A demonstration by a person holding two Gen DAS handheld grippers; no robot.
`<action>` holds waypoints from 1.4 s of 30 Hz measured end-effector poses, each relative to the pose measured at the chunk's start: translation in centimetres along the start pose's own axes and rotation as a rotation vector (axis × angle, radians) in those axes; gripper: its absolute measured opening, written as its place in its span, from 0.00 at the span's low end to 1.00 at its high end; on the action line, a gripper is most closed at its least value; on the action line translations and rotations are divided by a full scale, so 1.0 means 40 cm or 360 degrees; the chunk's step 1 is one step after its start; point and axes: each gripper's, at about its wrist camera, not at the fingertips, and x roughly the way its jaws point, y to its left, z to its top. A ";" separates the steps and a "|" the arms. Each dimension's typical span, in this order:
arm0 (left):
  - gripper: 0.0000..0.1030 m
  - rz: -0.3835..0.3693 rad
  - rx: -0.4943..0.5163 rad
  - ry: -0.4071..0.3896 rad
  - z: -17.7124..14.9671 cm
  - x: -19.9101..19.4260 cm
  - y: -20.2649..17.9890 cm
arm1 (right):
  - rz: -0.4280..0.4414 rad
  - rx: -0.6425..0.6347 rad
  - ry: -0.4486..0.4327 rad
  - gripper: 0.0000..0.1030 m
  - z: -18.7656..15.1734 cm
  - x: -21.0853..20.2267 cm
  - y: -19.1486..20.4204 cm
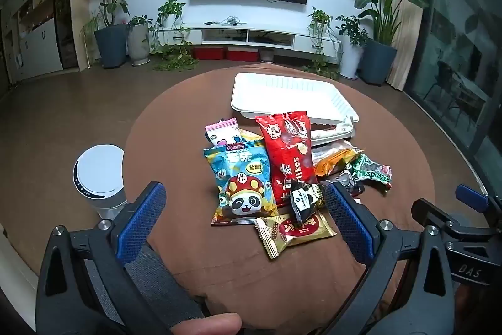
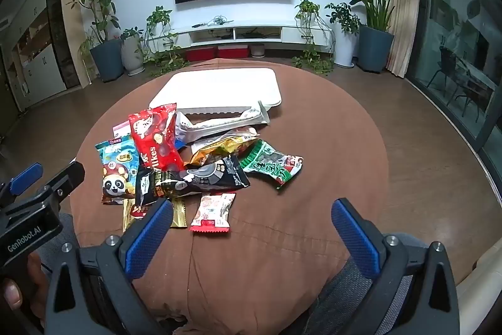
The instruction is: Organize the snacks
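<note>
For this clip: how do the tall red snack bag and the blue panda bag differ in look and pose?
The tall red snack bag is plain red with pictured round sweets; the blue panda bag carries a cartoon panda under a mushroom cap. The red one looks longer and narrower, the panda bag squatter. The red bag's far end reaches the white tray; the panda bag lies nearer. Both rest unopened, side by side.

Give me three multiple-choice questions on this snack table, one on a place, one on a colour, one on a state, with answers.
1. Where is the white tray?
A. Beyond the snack pile
B. On the floor
C. Under the TV

2. What colour is the panda packet?
A. Black
B. Mostly blue
C. Pink

3. How is the left claw?
A. Shut on a packet
B. Open, holding nothing
C. Inside the tray

Answers: 1 A, the tray lies on the far side of the pile. 2 B, its upper half is blue. 3 B, both pads stand wide apart over the table.
</note>
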 end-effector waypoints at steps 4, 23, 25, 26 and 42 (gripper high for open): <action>1.00 -0.0020 -0.0032 -0.0019 -0.004 -0.008 0.005 | -0.0007 -0.0007 0.0000 1.00 0.000 0.000 0.000; 1.00 0.0004 0.0007 -0.0008 -0.005 -0.002 0.000 | -0.0003 0.0001 0.0014 1.00 -0.002 0.003 0.000; 1.00 0.0002 0.0008 -0.0007 -0.007 -0.001 0.000 | -0.0001 0.0002 0.0015 1.00 -0.002 0.005 0.000; 1.00 0.0004 0.0009 -0.0008 -0.008 -0.001 0.000 | -0.0002 0.0002 0.0015 1.00 -0.002 0.004 0.000; 1.00 0.0008 0.0013 -0.0004 -0.008 0.000 -0.003 | 0.0002 0.0001 0.0023 1.00 -0.006 0.007 0.001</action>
